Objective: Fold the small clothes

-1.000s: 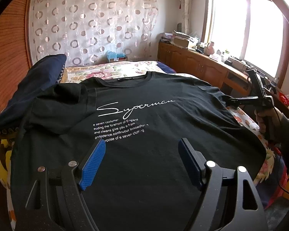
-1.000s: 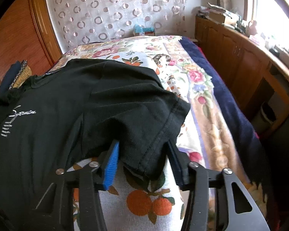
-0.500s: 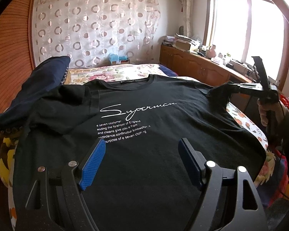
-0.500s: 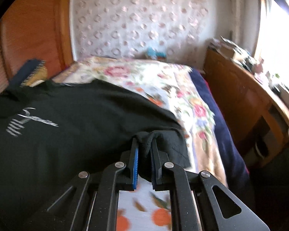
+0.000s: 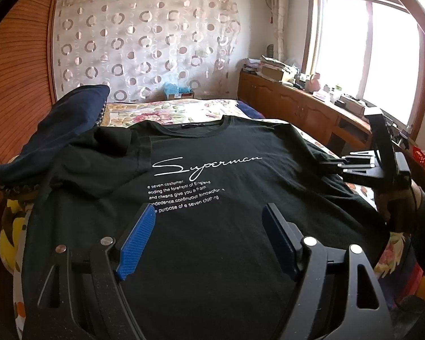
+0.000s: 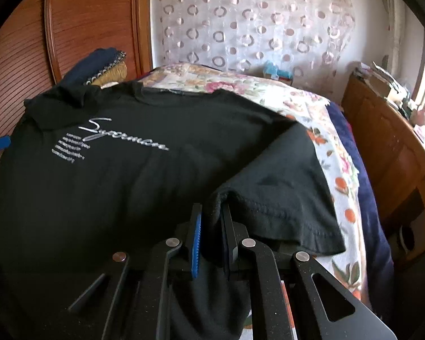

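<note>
Bed (image 6: 320, 130) | our right gripper (image 6: 211, 226) pinched shirt (image 6: 127, 187) sleeve, jaws just loosening | left gripper (image 5: 209, 238) spread | sleeve could slip free

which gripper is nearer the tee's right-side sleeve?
Right. The right gripper is clamped on that sleeve; the left gripper hovers open over the shirt's lower front, away from it.

we see daylight pouring through the window (image 5: 365, 51) at the right, blown out to white glare. the black t-shirt (image 5: 212, 198) swallows detail in its folds. the right wrist view is softer, slightly smeared, its printed lettering (image 6: 99, 141) blurred. both views bow strongly, with dark vignetted corners.
</note>
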`<state>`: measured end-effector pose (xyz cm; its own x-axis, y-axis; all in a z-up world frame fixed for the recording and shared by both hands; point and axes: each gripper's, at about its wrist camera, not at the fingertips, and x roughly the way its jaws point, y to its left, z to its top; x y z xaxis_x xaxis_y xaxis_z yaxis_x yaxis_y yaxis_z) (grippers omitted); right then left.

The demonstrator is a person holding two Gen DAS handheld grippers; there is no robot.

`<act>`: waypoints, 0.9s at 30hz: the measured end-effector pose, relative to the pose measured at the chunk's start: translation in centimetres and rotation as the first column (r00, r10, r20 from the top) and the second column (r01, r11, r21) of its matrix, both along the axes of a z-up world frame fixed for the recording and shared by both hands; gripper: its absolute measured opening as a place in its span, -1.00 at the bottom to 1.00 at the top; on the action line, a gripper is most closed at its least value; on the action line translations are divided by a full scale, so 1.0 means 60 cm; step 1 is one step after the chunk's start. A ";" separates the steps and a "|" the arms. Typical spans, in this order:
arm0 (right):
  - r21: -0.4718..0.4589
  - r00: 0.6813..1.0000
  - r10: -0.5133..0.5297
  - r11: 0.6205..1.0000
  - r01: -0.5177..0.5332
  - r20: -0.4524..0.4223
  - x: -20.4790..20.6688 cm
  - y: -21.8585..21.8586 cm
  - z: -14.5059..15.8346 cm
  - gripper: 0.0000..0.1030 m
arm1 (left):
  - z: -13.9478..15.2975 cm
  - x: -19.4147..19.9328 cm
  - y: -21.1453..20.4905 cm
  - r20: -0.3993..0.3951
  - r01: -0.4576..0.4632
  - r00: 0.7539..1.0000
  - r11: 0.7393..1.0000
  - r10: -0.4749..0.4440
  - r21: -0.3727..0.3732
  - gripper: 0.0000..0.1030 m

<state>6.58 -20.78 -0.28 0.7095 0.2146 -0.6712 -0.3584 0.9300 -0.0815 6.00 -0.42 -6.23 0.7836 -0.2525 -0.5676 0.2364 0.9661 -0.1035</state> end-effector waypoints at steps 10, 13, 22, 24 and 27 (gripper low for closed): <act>0.052 0.995 -0.063 0.997 0.059 0.077 -0.023 -0.039 0.051 0.08 | 0.005 -0.004 0.002 0.025 -0.024 0.999 1.000 0.024 -0.013 0.52; 0.062 0.988 -0.129 0.990 0.124 0.083 -0.004 -0.067 0.049 0.08 | 0.006 -0.004 0.003 0.033 -0.027 0.999 0.999 0.028 -0.017 0.52; 0.049 0.965 -0.248 0.966 0.252 -0.084 0.091 -0.132 -0.021 0.08 | 0.007 -0.005 0.005 0.043 -0.033 0.999 0.999 0.033 -0.016 0.53; 0.028 0.960 -0.257 0.965 0.262 -0.109 0.105 -0.133 -0.034 0.08 | 0.007 -0.005 0.005 0.041 -0.033 0.999 0.999 0.034 -0.014 0.53; 0.032 0.962 -0.251 0.966 0.255 -0.109 0.112 -0.130 -0.034 -0.02 | 0.007 -0.005 0.005 0.041 -0.033 0.999 0.999 0.033 -0.014 0.53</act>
<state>13.32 -28.56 -2.30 0.6718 0.0692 -0.7375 -0.1152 0.9933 -0.0117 5.70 -0.13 -5.81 0.8140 -0.2332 -0.5319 0.2086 0.9721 -0.1070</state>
